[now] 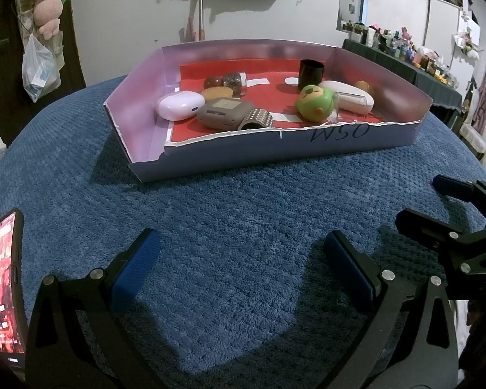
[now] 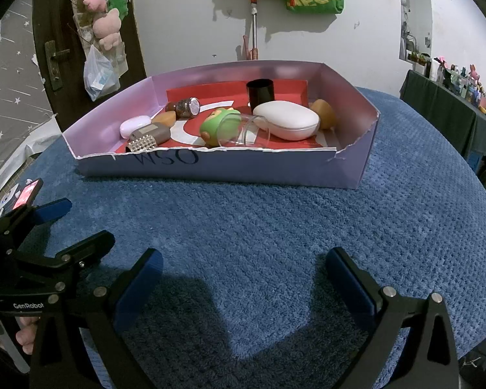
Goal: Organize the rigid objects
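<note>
Lilac box (image 1: 324, 152) with red floor, green toy head (image 1: 314, 103), black cup (image 1: 311, 70), blue towel (image 1: 243, 227).

left tool (image 1: 241, 267): my 2 fingers spread wide, nothing between, held low | right tool (image 2: 243, 282): 2 fingers spread wide, nothing gripped | both side by side, near each other | my fingertips (image 2: 24, 335) on the left handle

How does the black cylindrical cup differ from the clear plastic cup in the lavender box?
The black cylindrical cup stands upright near the back wall; the clear plastic cup lies on its side near the torn front wall. The black one is opaque; the clear one is see-through. The black cup stands apart, while the clear one lies against the green round toy head. Both sit on the red liner inside the lavender cardboard box.
</note>
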`<state>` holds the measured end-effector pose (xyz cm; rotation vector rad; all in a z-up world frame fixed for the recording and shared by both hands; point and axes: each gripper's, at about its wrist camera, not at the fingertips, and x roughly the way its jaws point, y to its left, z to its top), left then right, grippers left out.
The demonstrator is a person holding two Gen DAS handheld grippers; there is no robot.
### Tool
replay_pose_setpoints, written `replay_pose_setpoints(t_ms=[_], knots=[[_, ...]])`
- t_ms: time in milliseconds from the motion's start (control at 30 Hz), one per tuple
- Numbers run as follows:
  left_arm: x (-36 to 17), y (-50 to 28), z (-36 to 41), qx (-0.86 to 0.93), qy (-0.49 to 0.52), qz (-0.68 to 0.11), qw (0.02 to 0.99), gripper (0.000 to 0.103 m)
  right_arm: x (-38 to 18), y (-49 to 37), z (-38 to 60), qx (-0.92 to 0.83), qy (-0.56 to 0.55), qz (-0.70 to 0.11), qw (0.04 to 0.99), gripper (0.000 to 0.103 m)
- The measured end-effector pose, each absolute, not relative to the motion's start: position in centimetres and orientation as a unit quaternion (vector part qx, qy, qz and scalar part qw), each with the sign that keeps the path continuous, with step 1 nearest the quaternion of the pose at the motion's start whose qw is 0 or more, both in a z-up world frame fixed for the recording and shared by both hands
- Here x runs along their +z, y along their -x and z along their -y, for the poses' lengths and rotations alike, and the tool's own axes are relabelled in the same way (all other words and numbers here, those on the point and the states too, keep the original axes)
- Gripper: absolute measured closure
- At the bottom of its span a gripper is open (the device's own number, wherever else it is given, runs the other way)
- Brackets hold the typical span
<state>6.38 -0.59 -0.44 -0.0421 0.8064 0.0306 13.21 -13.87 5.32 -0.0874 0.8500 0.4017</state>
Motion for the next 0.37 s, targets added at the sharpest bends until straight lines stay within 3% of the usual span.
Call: replay_pose_setpoints(t_ms=[367], knots=[[-0.41,-6.38,0.61,0.015,0.021,-0.393,0.919,0.000,5.24,-13.27,13.77,0.193,0.043,-0.409,0.891,0.000]])
